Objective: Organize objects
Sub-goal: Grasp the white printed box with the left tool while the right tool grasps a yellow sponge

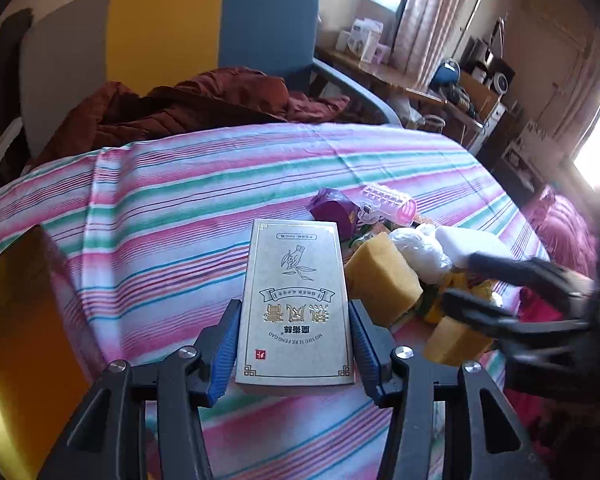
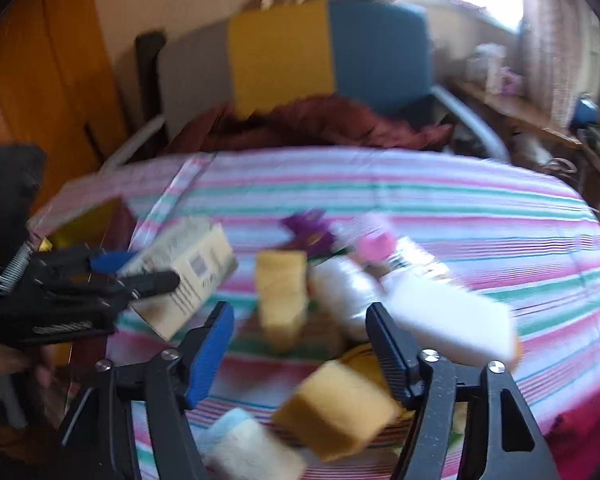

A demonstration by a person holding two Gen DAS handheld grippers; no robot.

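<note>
Currently left gripper (image 1: 294, 344) clamps the cream box (image 1: 296, 304) over striped cloth (image 1: 180, 200), right gripper (image 2: 300, 344) spread empty above yellow sponges (image 2: 280, 292), white bottle (image 2: 440, 312) crowding beside.

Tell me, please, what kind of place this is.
Probably a lived-in room at home: a pink-and-green striped cloth covers the table, a rust-red padded jacket lies behind it, and a patterned window curtain hangs beyond.

Layout on the bench (image 1: 180, 184): the box (image 1: 296, 304) lies before the clutter; a sponge (image 1: 382, 276) sits just right of it, the roller (image 1: 388, 202) behind, and a chair (image 1: 204, 28) stands beyond the far edge.
</note>
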